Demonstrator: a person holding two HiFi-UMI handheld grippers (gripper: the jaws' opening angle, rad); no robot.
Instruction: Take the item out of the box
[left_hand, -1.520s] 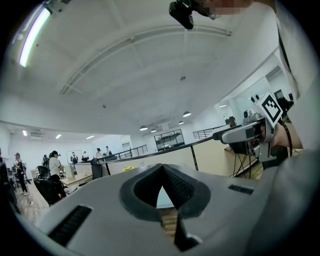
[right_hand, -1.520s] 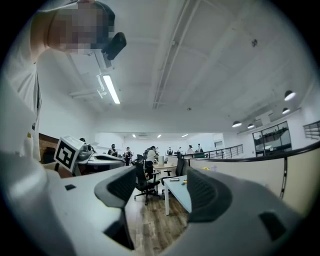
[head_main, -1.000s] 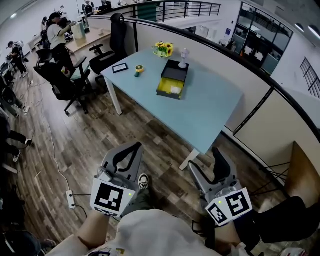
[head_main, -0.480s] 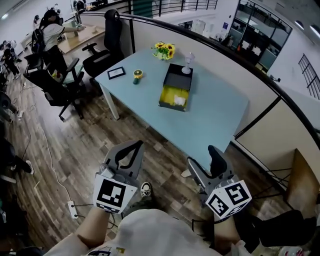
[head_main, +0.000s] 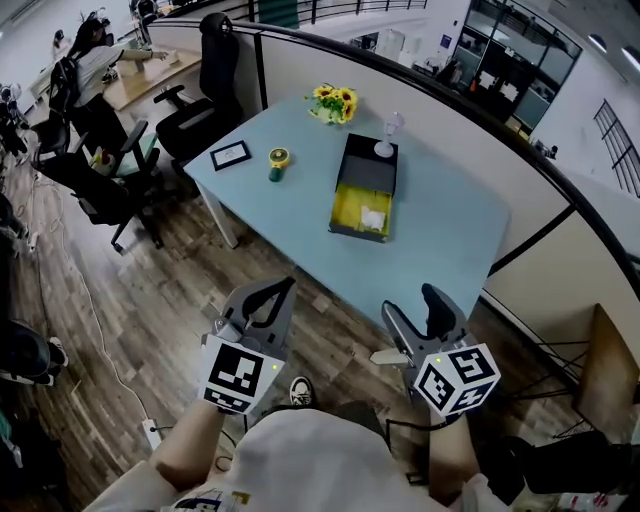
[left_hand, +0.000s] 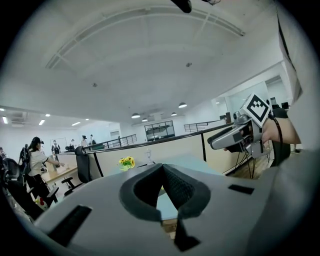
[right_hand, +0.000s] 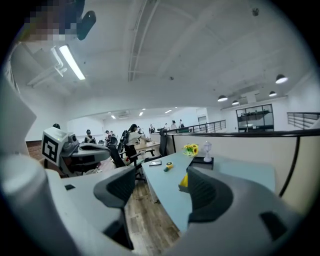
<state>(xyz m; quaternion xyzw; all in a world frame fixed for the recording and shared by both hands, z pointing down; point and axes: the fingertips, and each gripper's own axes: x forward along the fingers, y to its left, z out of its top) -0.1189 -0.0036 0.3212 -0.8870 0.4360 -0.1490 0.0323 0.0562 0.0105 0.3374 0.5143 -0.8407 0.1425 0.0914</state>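
Grey left gripper (head_main: 283, 286) closed — right (head_main: 410, 303) apart

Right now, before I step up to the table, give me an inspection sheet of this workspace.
Surface: light blue table, mostly bare.
Job's things: open box, yellow lining, white item inside.
Clutter: sunflowers, small white lamp, framed picture, yellow-topped object.
Grippers: left gripper jaws together, empty; right gripper jaws apart, empty.
Cables: white cable on the floor, power strip.
Surroundings: black office chairs, partition, person at a far desk.
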